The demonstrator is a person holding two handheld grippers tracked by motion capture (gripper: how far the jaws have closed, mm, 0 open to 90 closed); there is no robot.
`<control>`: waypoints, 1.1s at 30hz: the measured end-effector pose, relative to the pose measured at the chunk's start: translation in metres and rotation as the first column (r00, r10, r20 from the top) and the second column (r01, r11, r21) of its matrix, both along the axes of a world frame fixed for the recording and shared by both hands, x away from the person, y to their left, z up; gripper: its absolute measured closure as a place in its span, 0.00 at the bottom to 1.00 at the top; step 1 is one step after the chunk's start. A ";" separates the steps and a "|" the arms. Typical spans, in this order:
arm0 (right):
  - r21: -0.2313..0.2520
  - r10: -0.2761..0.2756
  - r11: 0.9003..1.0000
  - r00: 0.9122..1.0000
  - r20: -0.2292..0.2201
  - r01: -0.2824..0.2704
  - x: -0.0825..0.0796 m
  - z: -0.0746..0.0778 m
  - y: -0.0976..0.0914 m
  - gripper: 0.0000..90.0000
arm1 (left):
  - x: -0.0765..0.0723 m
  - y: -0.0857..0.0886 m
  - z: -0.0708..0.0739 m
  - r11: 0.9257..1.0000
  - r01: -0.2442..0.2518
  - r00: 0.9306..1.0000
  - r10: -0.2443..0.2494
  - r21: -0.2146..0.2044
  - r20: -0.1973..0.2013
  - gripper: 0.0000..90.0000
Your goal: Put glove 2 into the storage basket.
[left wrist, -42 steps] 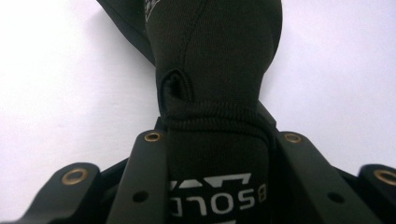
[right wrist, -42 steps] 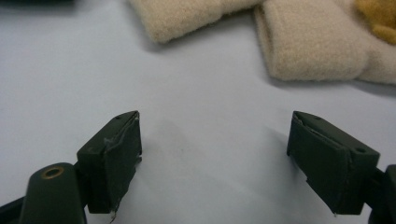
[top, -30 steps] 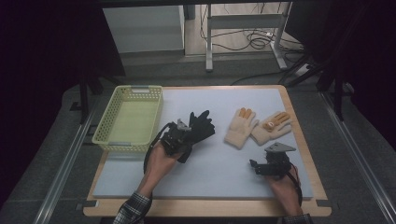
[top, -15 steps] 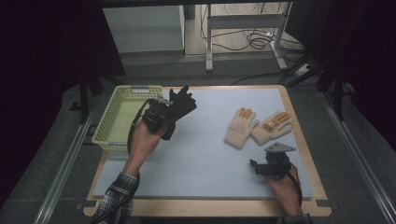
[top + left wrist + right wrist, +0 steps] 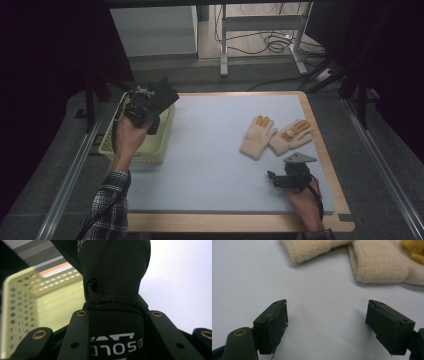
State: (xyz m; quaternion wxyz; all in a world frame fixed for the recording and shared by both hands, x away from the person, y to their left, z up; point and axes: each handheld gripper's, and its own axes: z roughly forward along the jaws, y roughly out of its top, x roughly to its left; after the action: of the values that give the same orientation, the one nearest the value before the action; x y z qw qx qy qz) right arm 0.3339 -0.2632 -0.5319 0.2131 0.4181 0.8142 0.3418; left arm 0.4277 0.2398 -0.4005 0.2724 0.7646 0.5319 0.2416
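Note:
My left gripper (image 5: 150, 107) is shut on a black glove (image 5: 163, 96), held in the air over the pale yellow basket (image 5: 116, 150) at the table's left edge. In the left gripper view the black glove (image 5: 115, 277) with white lettering is squeezed between the jaws, and the basket (image 5: 22, 307) lies below. Two cream gloves with orange fingertips (image 5: 257, 136) (image 5: 291, 136) lie side by side on the grey mat at the right. My right gripper (image 5: 280, 179) rests open on the mat just in front of them; its view shows their cuffs (image 5: 377, 262) beyond the open gripper (image 5: 327, 325).
A grey mat (image 5: 210, 155) covers the wooden table (image 5: 235, 222). Metal rails run along both sides of the table. Beyond the far edge stand a white cabinet (image 5: 155, 30) and a metal frame with cables on the floor (image 5: 260, 40).
My left gripper has carried the black glove up and to the left, from the mat's middle to above the basket. The right gripper and the cream gloves have stayed put.

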 end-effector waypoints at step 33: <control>0.003 0.000 1.000 1.000 -0.002 0.000 0.000 0.000 0.000 0.20 | 0.052 0.080 -0.102 0.980 -0.146 0.916 0.185 0.133 -0.356 0.63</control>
State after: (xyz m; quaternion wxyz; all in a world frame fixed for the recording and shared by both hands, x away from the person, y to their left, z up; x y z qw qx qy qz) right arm 0.3343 -0.2633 -0.5320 0.2115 0.4188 0.8140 0.3425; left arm 0.4797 0.3198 -0.5027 0.1070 0.7614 0.6229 0.1443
